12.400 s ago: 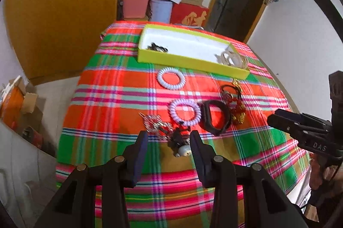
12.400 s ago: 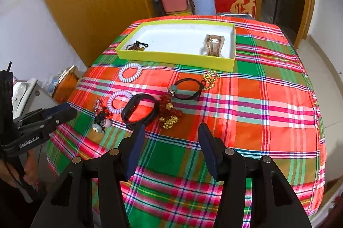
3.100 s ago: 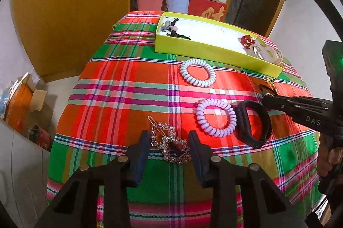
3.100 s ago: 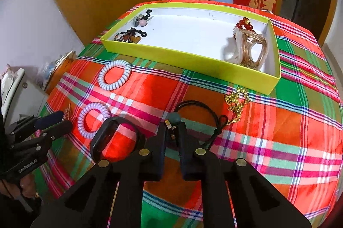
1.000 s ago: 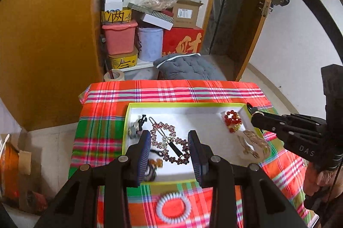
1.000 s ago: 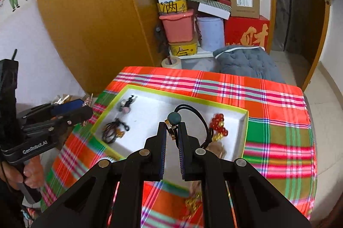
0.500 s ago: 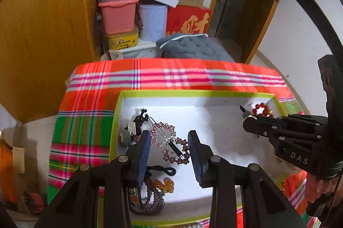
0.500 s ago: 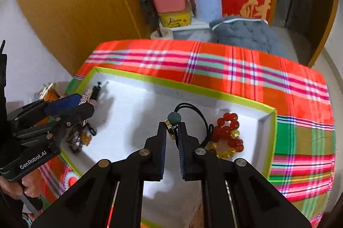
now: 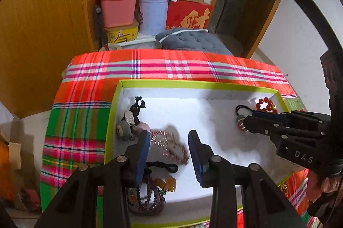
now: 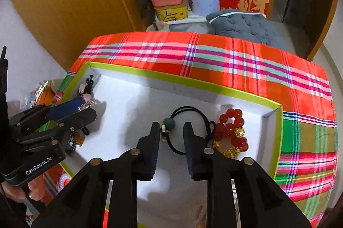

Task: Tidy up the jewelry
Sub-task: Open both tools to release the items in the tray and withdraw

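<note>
tray (image 9: 214, 84) middle – bare, passable | left end – beaded jewelry (image 9: 148, 195) | right corner – red bracelet (image 10: 232, 131)

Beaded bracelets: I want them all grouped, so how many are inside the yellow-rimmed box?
2. A red-and-gold bracelet lies by the box's right wall; a purple bracelet lies at the left near corner, partly behind the left gripper. More may be hidden.

Hair tie (image 10: 188, 127) released (right tool (image 10: 171, 131) opening)

One tray (image 10: 276, 142) is counted on one plaid cloth (image 10: 235, 56). Within it are noted: one black hair tie (image 10: 188, 121), one red bead bracelet (image 10: 233, 131), one rhinestone clip (image 9: 169, 142), one purple bead strand (image 9: 150, 198). Two grippers are seen: left (image 9: 168, 142), right (image 10: 171, 133).
</note>
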`<state>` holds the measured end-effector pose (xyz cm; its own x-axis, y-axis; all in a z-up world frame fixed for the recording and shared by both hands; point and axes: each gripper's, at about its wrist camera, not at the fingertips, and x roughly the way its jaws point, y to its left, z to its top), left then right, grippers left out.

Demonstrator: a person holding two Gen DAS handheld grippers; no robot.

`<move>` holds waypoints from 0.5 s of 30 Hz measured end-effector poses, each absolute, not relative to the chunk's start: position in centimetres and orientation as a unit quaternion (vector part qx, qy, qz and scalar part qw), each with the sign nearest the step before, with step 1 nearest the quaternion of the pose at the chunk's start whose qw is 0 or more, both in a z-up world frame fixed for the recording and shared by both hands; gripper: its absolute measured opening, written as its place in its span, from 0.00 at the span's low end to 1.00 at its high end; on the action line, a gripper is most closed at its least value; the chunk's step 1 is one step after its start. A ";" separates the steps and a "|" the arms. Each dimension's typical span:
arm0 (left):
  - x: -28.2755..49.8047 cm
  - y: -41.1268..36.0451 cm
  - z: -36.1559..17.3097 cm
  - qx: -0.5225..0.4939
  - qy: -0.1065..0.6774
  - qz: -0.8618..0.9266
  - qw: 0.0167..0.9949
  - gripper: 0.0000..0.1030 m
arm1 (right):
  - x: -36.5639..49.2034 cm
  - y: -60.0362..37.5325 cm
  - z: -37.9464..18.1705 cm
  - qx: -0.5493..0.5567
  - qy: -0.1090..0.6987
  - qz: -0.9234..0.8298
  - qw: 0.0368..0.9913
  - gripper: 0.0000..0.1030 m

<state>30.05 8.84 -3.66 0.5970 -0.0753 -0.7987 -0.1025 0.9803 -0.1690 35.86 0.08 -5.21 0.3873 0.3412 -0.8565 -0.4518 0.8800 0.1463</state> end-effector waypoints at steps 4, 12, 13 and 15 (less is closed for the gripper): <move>29.0 8.8 -2.3 -0.101 0.436 0.007 0.894 0.40 | 34.7 -0.5 -3.8 -0.047 0.486 0.241 0.839 0.23; 24.5 8.0 0.6 -0.101 0.415 0.014 0.904 0.40 | 30.0 -1.8 -0.3 -0.036 0.453 0.239 0.858 0.23; 23.6 7.9 1.0 -0.104 0.412 0.014 0.905 0.40 | 29.3 -2.0 0.0 -0.035 0.450 0.238 0.860 0.23; 22.3 7.7 1.4 -0.107 0.412 0.016 0.905 0.40 | 27.6 -2.5 0.4 -0.034 0.446 0.239 0.862 0.23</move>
<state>22.33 7.67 1.36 0.6608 -0.0602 -0.7481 -0.1167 0.9764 -0.1817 27.61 -2.53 0.43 0.4882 0.3816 -0.7849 -0.4416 0.8837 0.1550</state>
